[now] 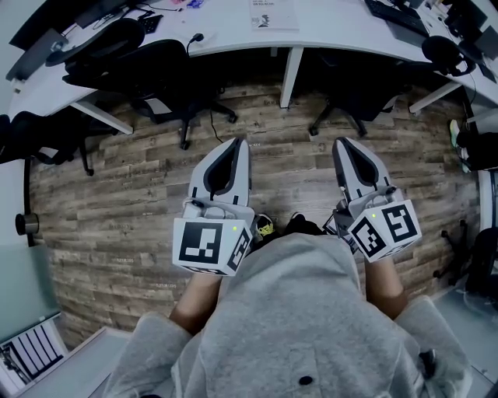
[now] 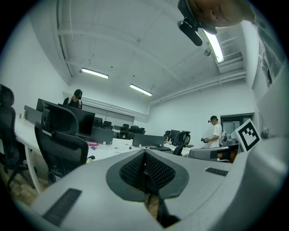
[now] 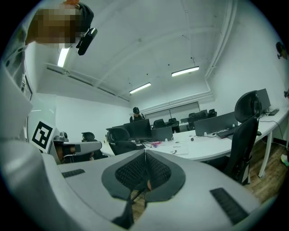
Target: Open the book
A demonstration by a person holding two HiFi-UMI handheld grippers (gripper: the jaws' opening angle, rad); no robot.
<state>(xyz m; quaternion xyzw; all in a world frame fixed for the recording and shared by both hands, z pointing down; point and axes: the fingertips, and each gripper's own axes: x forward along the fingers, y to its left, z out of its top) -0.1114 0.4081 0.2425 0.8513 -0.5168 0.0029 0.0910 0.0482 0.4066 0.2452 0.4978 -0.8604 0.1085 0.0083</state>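
Left grey two-jaw gripper [image 1: 236,144] and right grey two-jaw gripper [image 1: 343,144] both clenched, empty, over brown wood-plank floor [image 1: 117,210]. Thin white book [image 1: 274,14] at 12 o'clock on curved white desk [image 1: 334,27].

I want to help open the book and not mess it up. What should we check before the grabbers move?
1. Book in sight: ok, it lies on the white desk.
2. Left gripper empty: ok, its jaws are together with nothing between them.
3. Right gripper empty: ok, its jaws are together with nothing between them.
4. Jaws apart, ready to catch the cover: not ok, both are shut.
5. Grippers at the book: not ok, both hang over the wooden floor, short of the desk.
6. Book's opening edge facing us: cannot tell, it is too small to see.
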